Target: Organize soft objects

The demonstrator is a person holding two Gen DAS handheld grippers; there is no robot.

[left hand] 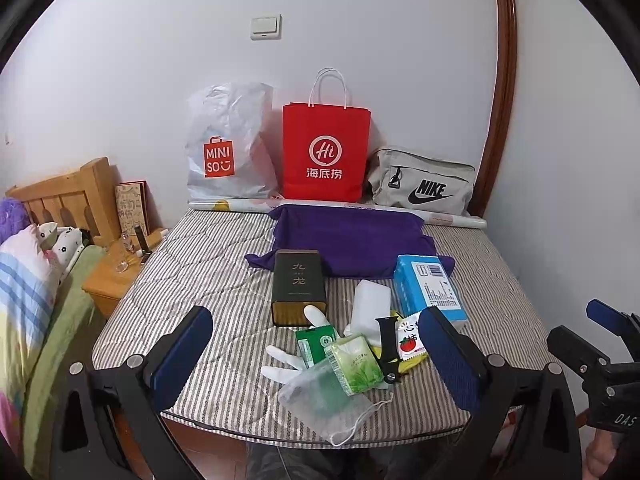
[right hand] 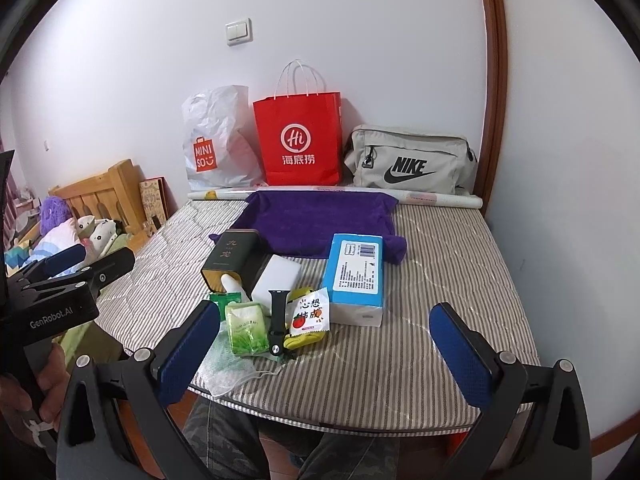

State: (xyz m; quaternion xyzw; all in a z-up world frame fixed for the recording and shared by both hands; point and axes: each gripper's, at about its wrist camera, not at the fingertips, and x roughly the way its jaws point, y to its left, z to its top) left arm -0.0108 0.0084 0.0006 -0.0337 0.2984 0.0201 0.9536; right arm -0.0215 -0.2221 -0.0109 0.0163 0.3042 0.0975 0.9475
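A pile of small items lies near the front of the striped mattress [left hand: 208, 280]: a white glove [left hand: 288, 356], a green tissue pack [left hand: 354, 364] [right hand: 246, 328], a face mask [left hand: 328, 400] [right hand: 224, 372], a black watch strap [left hand: 388, 348] [right hand: 277, 320], a snack packet [right hand: 308, 312] on something yellow [right hand: 300, 340], and a white block [right hand: 278, 280]. Behind them are a dark tin [left hand: 298, 286], a blue box [right hand: 356, 270] and a purple towel [left hand: 352, 236] [right hand: 316, 220]. My left gripper [left hand: 316, 360] hangs open just before the pile. My right gripper [right hand: 324, 354] is open too, empty, right of it.
Against the wall stand a Miniso plastic bag [left hand: 228, 148], a red paper bag [left hand: 324, 152] and a grey Nike bag [left hand: 424, 188], with a paper roll [left hand: 448, 218] in front. A wooden bedside table [left hand: 112, 276] and pillows [left hand: 28, 272] lie left.
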